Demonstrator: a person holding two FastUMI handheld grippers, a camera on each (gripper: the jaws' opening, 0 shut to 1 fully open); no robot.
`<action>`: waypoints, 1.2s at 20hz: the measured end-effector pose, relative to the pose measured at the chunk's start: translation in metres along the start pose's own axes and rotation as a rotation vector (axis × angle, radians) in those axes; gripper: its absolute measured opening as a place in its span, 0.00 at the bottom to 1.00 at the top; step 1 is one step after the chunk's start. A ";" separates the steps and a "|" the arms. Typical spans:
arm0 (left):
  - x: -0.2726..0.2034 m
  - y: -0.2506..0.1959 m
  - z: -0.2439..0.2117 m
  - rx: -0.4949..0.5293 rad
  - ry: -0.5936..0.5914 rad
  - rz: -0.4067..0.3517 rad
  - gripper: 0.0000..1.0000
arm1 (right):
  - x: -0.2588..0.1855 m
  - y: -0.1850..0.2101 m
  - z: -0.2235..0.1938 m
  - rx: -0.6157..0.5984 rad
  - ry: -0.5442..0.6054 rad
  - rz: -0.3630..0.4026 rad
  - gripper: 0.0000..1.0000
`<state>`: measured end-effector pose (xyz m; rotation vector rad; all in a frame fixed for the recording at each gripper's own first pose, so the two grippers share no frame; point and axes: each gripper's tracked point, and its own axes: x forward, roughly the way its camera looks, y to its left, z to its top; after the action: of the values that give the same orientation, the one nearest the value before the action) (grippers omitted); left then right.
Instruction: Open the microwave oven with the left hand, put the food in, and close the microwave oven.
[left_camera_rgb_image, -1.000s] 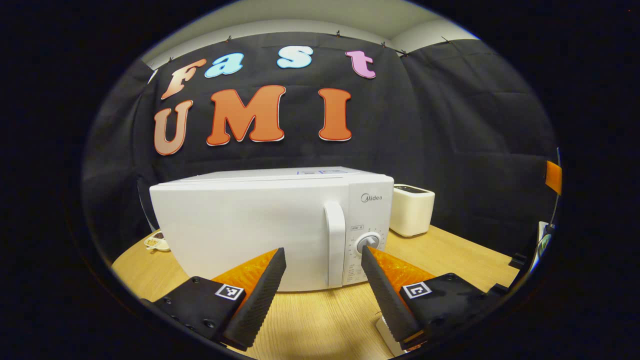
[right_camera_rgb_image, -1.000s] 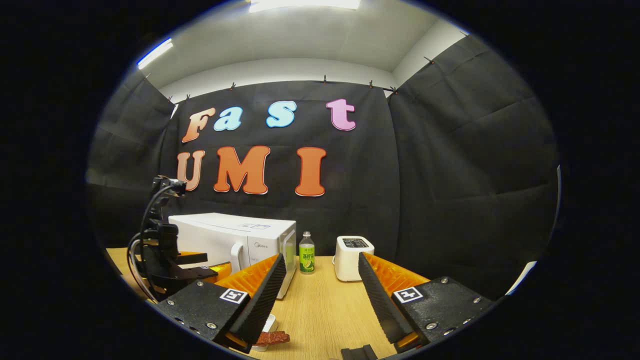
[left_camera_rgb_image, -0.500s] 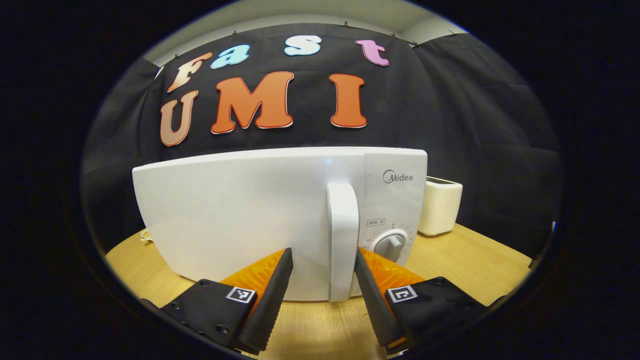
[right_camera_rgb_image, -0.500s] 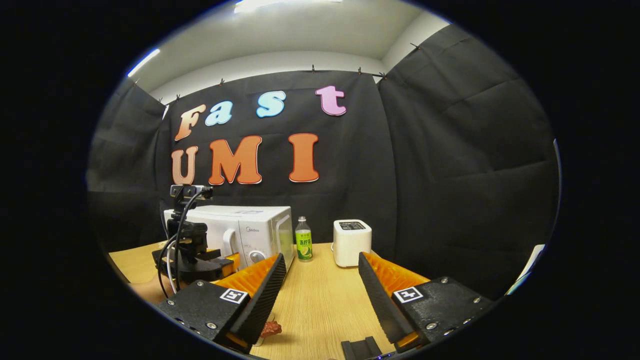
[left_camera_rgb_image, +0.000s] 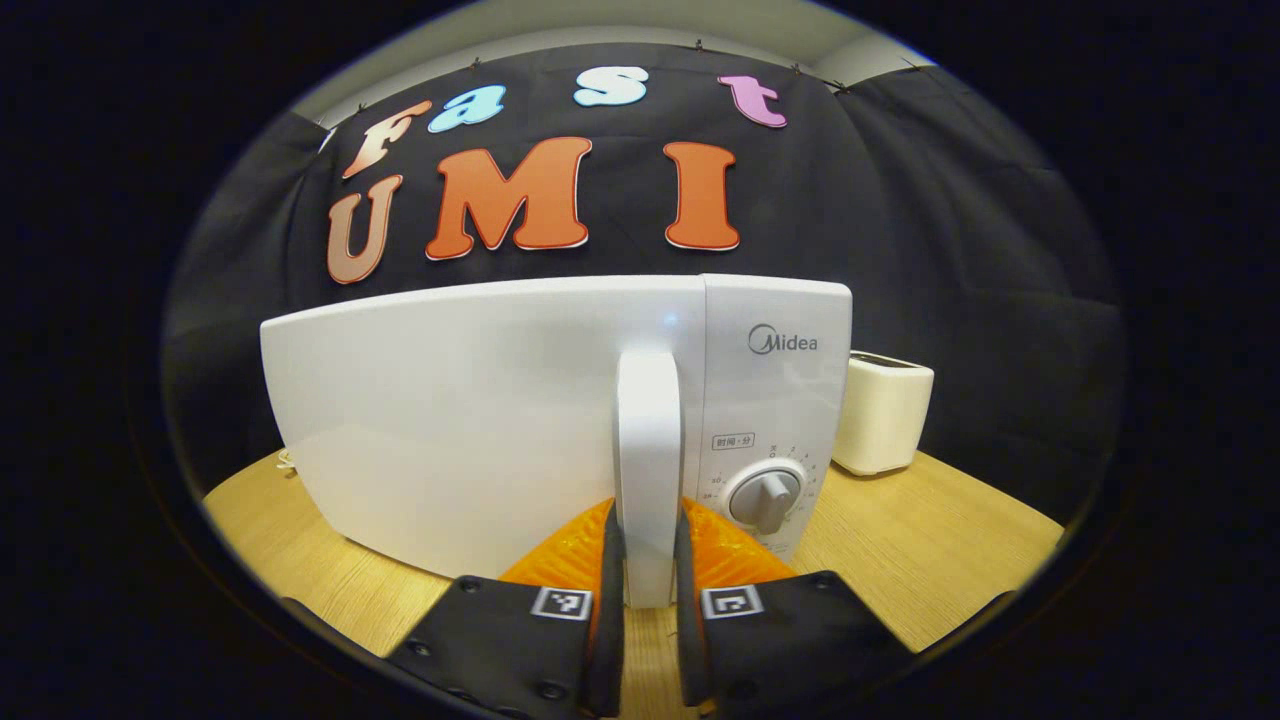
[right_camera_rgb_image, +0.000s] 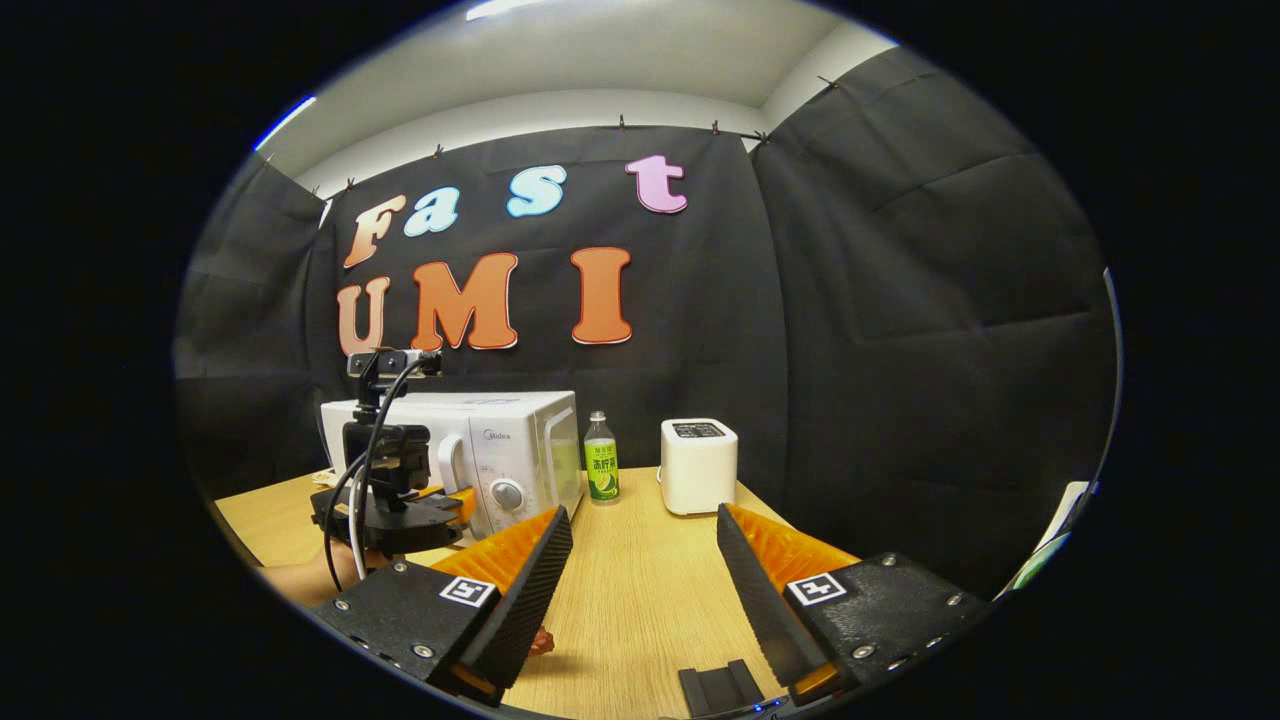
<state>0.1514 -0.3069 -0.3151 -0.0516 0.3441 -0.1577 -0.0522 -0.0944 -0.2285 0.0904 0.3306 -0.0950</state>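
I have the left gripper (left_camera_rgb_image: 648, 600) closed on the lower end of the handle (left_camera_rgb_image: 648, 450) of the microwave (left_camera_rgb_image: 480, 400), one finger on each side and, as far as I can tell from this close, both pressing on it. The door is shut, so I judge this to be the opening step with the grip just made. The next move, as I see it, is a pull toward me that swings around the hinge on the far side of the door from the handle, letting the wrist turn with the door so the fingers don't slip off.

The right gripper (right_camera_rgb_image: 640, 590) hangs over the table (right_camera_rgb_image: 640, 600) well in front of the microwave, fingers wide apart and empty. The food (right_camera_rgb_image: 541, 640) is a reddish bit on the table just past its left finger; most of it is hidden, so I can't say what it is.

The right gripper view adds what mine on the left lacks: the bottle (right_camera_rgb_image: 600, 468) just beside the microwave, on its dial side, and the left gripper at the handle. The toaster (right_camera_rgb_image: 698, 465) stands beyond the bottle.
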 end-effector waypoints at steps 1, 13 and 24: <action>0.000 -0.001 0.001 0.003 0.002 -0.007 0.22 | -0.001 0.001 0.000 0.002 0.001 0.001 0.90; -0.048 0.006 -0.011 0.020 -0.022 -0.038 0.18 | 0.000 0.007 -0.021 -0.008 0.049 0.007 0.90; -0.177 0.074 -0.027 0.041 -0.087 -0.064 0.18 | -0.004 0.025 -0.029 -0.003 0.071 0.015 0.90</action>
<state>-0.0112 -0.2060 -0.2872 -0.0290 0.2529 -0.2251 -0.0624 -0.0660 -0.2531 0.0932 0.4007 -0.0770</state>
